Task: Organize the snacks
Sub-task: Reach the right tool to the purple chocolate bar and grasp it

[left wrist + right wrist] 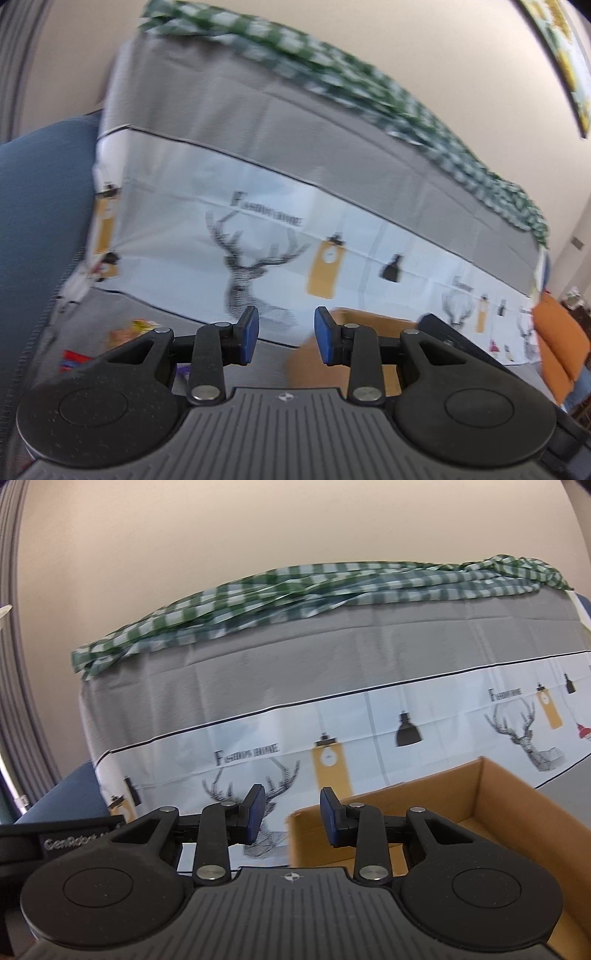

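Note:
My left gripper [286, 338] is open and empty, held above a grey surface. Blurred snack packets lie low at its left: a yellow-orange one [131, 330] and a red one [74, 360]. An open cardboard box [369, 325] sits just behind and right of its fingers. My right gripper [291, 818] is open and empty, held over the near left corner of the same cardboard box [491, 794]. The box's inside looks bare where it shows. The other gripper's black body [55, 840] is at the left edge of the right wrist view.
A raised surface draped in a grey and white cloth [332, 716] with deer and lamp prints stands behind the box. A green checked cloth [295, 587] lies along its top. A blue cushion [40, 206] is at left and an orange cushion [557, 343] at right.

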